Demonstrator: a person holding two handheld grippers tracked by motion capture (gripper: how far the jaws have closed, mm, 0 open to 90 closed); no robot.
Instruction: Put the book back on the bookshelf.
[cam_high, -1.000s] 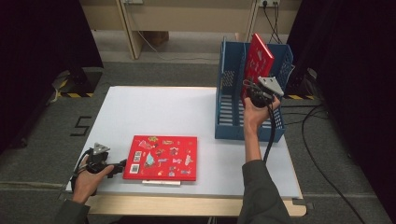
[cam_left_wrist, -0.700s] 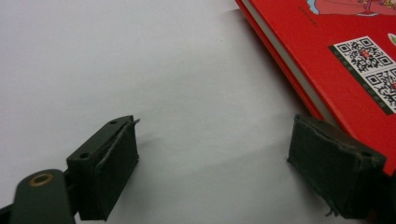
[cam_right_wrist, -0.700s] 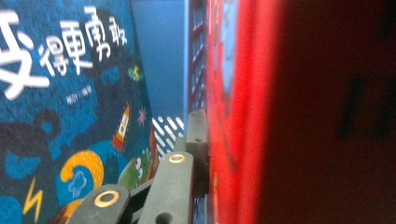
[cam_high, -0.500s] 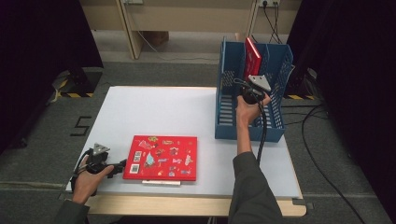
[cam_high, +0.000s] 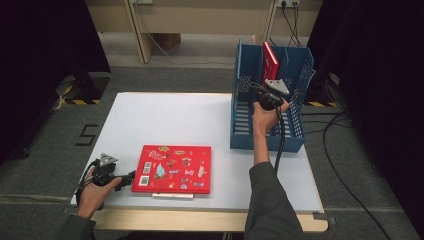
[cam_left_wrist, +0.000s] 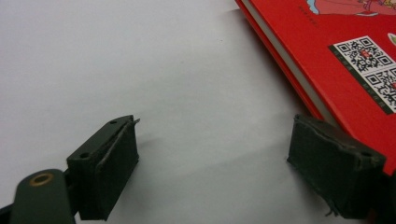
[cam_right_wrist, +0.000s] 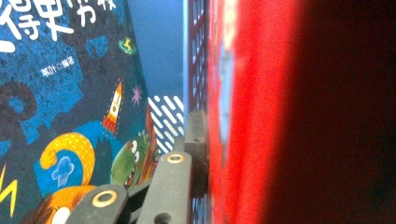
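Note:
A red book stands upright in the blue file rack, and my right gripper is shut on its near edge. In the right gripper view one jaw presses the red cover beside the rack's mesh divider; the other jaw is hidden behind the book. A second red book lies flat on the white table. My left gripper rests open on the table at that book's left edge. Its right finger sits by the book's corner, and nothing is between the jaws.
A dark blue picture book with a rocket on its cover stands in the rack slot beside the red one. The rack sits at the table's far right. A slim white strip lies along the flat book's near edge.
My right hand has carried the red book left and down into the rack, and the book has gone from tilted to upright. The left gripper has stayed still.

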